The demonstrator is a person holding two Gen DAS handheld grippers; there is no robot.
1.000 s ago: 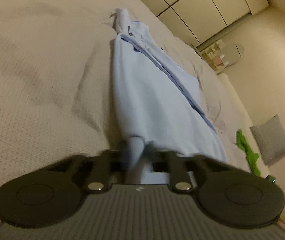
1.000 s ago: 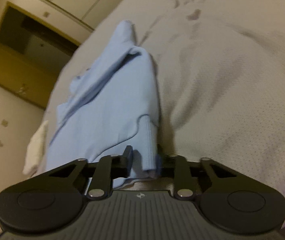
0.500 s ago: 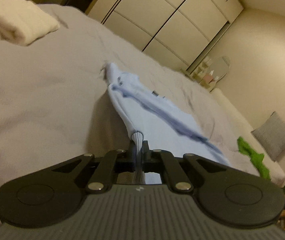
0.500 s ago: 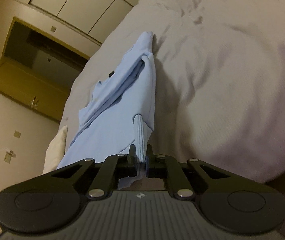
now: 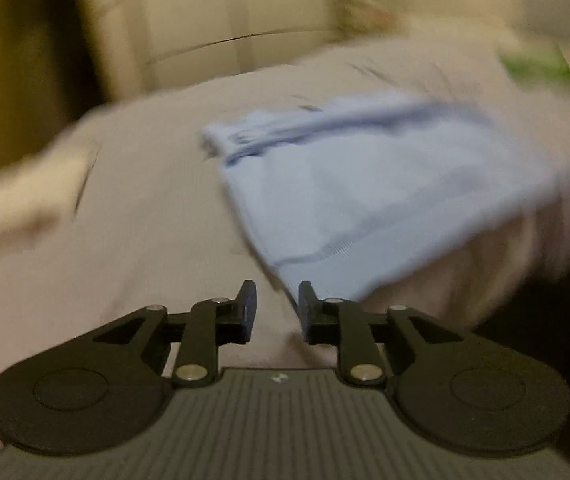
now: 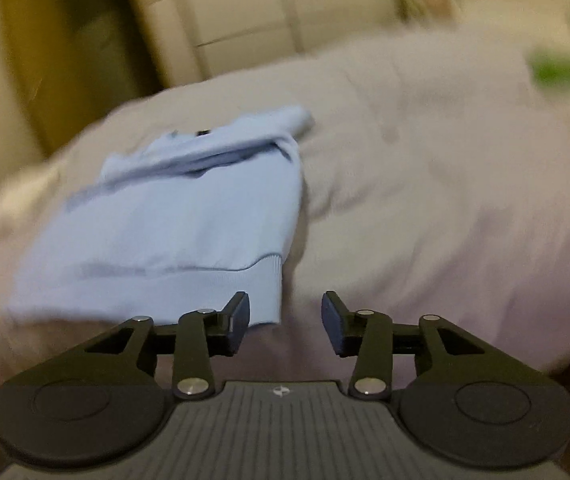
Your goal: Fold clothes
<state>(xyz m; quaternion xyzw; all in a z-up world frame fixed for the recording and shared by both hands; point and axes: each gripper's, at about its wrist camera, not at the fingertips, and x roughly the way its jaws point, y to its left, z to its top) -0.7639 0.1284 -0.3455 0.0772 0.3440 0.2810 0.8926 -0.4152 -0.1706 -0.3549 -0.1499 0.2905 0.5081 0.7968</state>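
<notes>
The light blue sweatshirt (image 5: 365, 184) is lying folded on the bed (image 5: 125, 220), flattened into a rough rectangle with its ribbed hem (image 6: 221, 284) facing the cameras and a bunched sleeve or hood end (image 6: 285, 120) sitting at the far edge. In the left wrist view it is sitting right of centre, running out toward the bed's near right corner; in the right wrist view (image 6: 189, 216) it is sitting left of centre. Both views are smearing with motion blur, so fine detail is not readable. The left gripper (image 5: 273, 306) is hovering just short of the hem's near corner, its jaws opening to a narrow gap, with nothing between them, only bedcover showing through the gap. The right gripper (image 6: 285, 318) is hovering just beside the hem's right corner, its jaws opening to a moderate gap, also gripping nothing; its left fingertip (image 6: 239, 312) is overlapping the hem edge in the view, but whether it is touching the fabric cannot be told. The bed is wearing a pale greyish cover with soft wrinkles. A pale folded item (image 5: 33, 196), too blurred to identify, is lying on the bed to the left of the sweatshirt. A bright green cloth (image 6: 565, 72) is showing at the far right of the bed. Cream wardrobe doors (image 5: 225, 28) are standing behind the bed, with a darker yellow-brown opening (image 6: 65, 60) to their left.
</notes>
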